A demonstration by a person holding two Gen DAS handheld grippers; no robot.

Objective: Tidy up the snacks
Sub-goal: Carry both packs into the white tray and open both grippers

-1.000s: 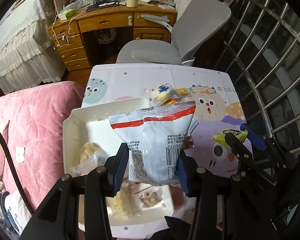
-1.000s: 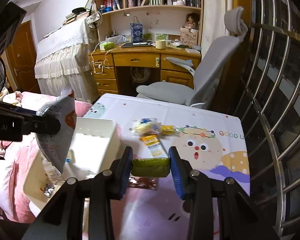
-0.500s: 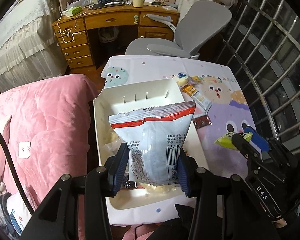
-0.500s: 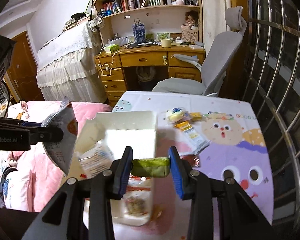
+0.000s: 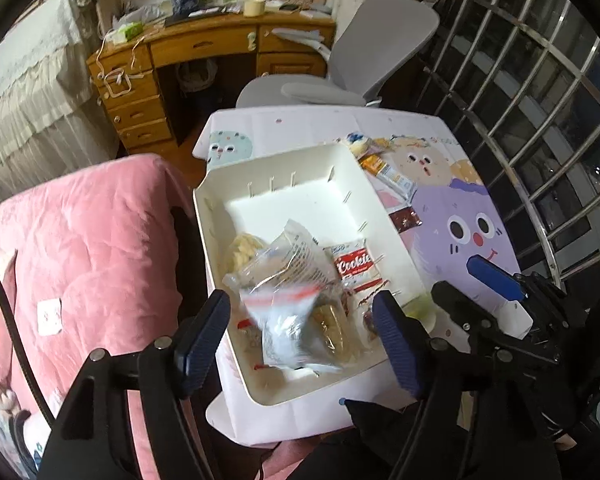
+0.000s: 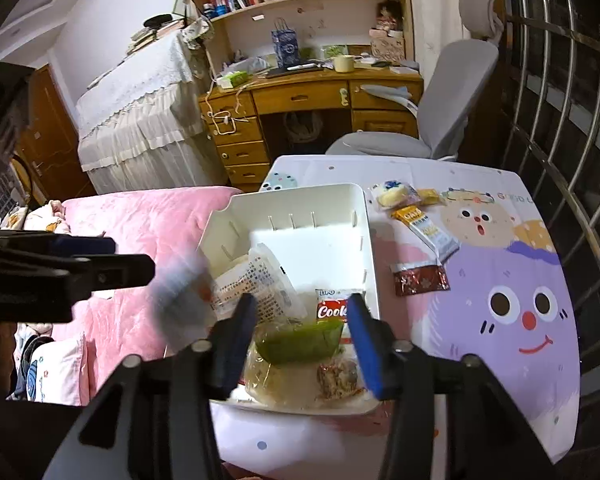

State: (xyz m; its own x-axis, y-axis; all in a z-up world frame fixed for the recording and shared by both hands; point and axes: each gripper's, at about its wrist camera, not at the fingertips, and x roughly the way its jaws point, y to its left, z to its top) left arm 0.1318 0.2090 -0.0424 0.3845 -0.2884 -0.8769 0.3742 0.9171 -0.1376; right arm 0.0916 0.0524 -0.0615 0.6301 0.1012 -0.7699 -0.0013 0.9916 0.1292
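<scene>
A white bin stands on the table's left side and holds several snack packs, among them a red Cookie pack. My left gripper hangs over the bin's near end. Its jaws are opening, and the white-and-red snack bag drops blurred between them, free of the pads. My right gripper is over the bin's near right corner, jaws opening too. The green packet sits loose between its pads, over the pile. On the cloth lie a yellow-white bar, a dark red packet and a round bun pack.
The table wears a cartoon cloth. A pink quilted bed butts against its left side. A grey office chair and a wooden desk stand beyond the far edge. Metal window bars run along the right.
Both grippers moved left until they hung over the bin. Both jaws then opened, which let go of the white-and-red bag and the green packet.
</scene>
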